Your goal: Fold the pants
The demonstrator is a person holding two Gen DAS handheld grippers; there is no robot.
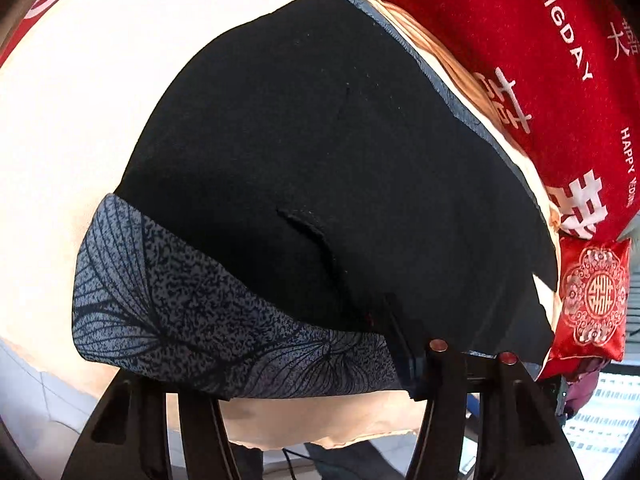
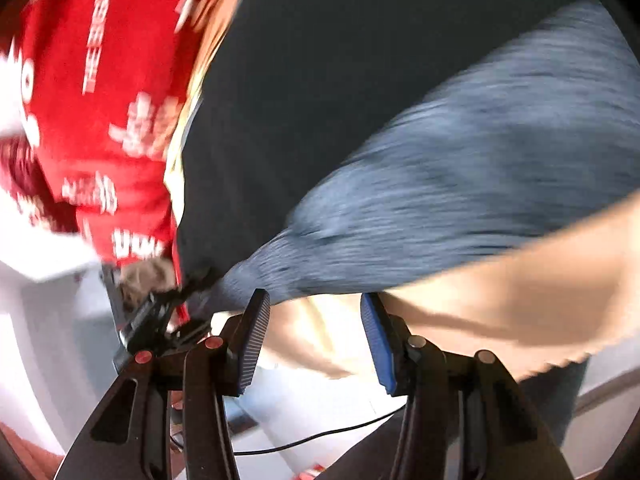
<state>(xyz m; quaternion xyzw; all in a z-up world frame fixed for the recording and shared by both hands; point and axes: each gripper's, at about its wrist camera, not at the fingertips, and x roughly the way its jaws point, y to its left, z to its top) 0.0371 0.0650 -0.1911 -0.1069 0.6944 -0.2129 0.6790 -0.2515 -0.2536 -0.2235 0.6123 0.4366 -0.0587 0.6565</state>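
Your left gripper (image 1: 312, 380) sits at the near edge of the pants (image 1: 320, 160), which lie spread on the cream table (image 1: 60, 120), black side up with a blue leaf-print band (image 1: 180, 308) folded along the front. Its fingers stand wide, but the cloth hides their tips, so I cannot tell whether they hold the edge. The pants run away from you toward the red cloth (image 1: 520, 60) at the back (their long axis looks roughly front to back, slanting right). Your right gripper (image 2: 316, 340) is blurred but plainly parted and holding nothing, its blue pads (image 2: 380, 344) just short of the band's edge. The left one looks nearer the cloth, so the coming lift likely starts there.
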